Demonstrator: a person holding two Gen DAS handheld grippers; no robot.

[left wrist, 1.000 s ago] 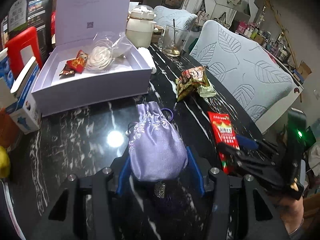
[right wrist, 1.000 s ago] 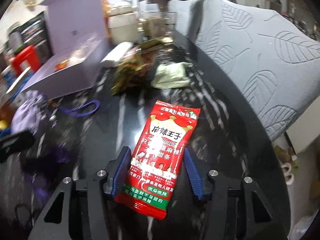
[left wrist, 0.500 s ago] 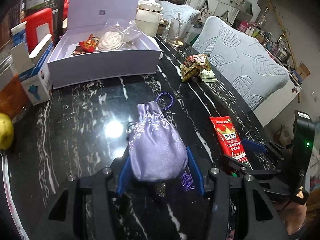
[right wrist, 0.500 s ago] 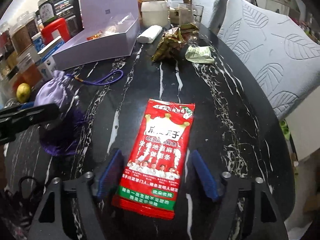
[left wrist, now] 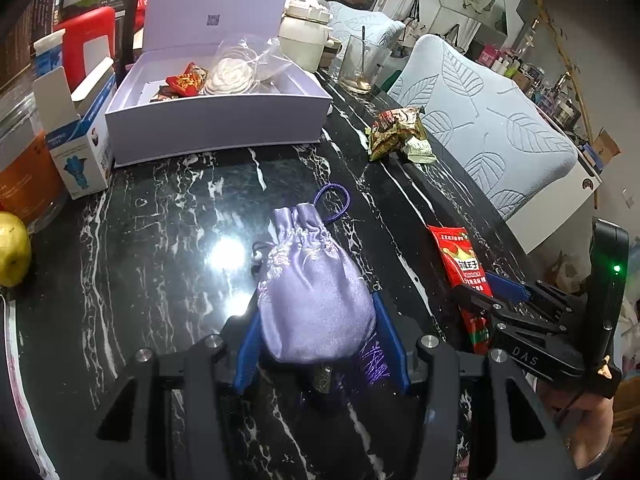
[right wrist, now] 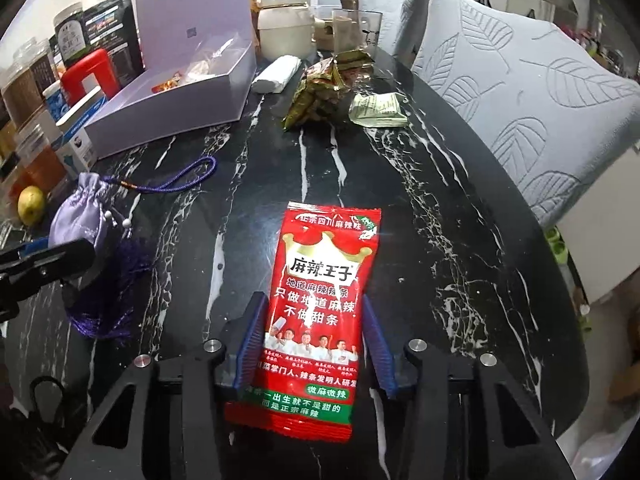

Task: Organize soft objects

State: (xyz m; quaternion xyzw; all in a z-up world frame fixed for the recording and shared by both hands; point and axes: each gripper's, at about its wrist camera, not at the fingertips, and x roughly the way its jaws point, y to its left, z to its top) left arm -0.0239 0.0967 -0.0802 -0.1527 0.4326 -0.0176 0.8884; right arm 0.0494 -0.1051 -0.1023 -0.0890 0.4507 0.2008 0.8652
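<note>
My left gripper is shut on a lilac satin drawstring pouch, its blue pads pressing both sides just above the black marble table. The pouch's purple cord loop and tassel trail out. A red snack packet lies flat on the table between the pads of my right gripper, whose jaws are closing and touch the packet's long edges. In the left wrist view the right gripper sits over the same packet. The right wrist view shows the pouch at far left.
An open lilac box at the back holds a red sachet and a bagged white flower. Brown snack packets and a green sachet lie mid-table. A glass, cream pot, carton, yellow fruit and chairs surround it.
Both grippers drew back from the box, the left carrying the pouch. The right jaws spread wide off the red packet, then closed in on its edges again.
</note>
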